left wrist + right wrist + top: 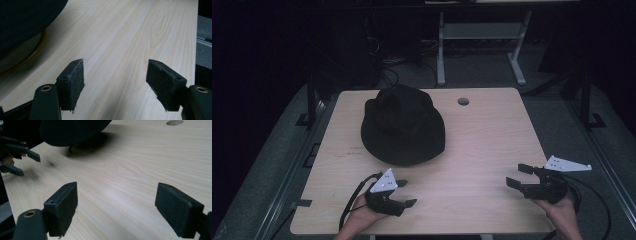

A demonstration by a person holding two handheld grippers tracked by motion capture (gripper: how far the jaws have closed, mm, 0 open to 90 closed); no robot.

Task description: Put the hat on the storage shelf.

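Note:
A black brimmed hat [403,127] sits in the middle-back of the wooden table [484,142], resting on a round stand with a golden rim [88,145]. Near the front edge at the left, my left gripper [408,193] stands open, pointing right, with nothing between its pads. In the left gripper view the left gripper [116,77] spans bare wood, with the hat [25,22] and the stand's rim [27,56] at upper left. At the front right, my right gripper [514,175] is open and points left. The right gripper [116,205] is empty, facing the hat [72,130].
A round cable hole [463,101] lies at the table's back right. The other hand's gripper [20,157] shows at the far left of the right gripper view. Behind the table stand a desk frame [482,35] and cables on a dark floor.

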